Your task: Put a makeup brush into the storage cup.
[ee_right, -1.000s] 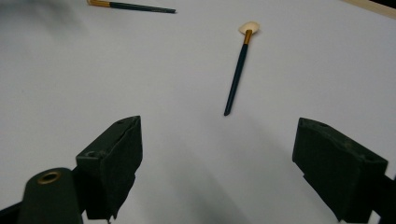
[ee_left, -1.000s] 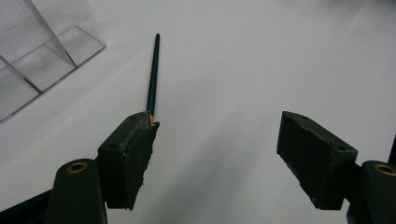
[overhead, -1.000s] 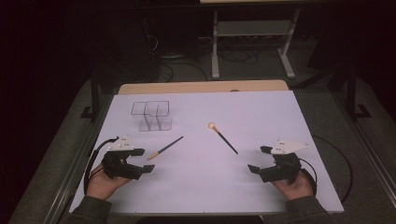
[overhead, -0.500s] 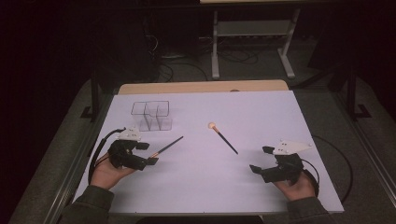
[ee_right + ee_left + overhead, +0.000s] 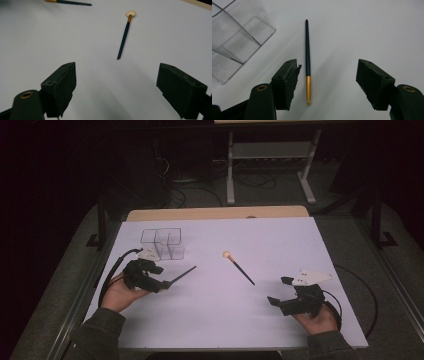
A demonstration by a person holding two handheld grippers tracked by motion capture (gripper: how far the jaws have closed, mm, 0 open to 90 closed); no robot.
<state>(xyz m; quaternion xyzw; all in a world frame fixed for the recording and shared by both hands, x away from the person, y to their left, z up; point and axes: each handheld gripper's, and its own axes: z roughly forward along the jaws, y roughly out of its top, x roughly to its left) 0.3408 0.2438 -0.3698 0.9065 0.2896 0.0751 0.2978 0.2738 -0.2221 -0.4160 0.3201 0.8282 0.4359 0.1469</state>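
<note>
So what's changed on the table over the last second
The left gripper moved forward and inward toward the thin brush, which now lies between its open jaws, not yet gripped. The right gripper stayed put, open. Both brushes, including the fan-tipped brush, and the clear organizer have not moved.

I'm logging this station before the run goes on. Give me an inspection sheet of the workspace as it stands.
Surface: white table top, flat.
Job's things: thin brush lies between the open jaws of the left gripper, untouched; fan brush lies mid-table; clear divided organizer empty.
Clutter: nothing seen.
Grippers: left gripper open; right gripper open, holding nothing.
Cables: black cable trails from the right gripper.
Surroundings: dark floor, metal stand behind.
</note>
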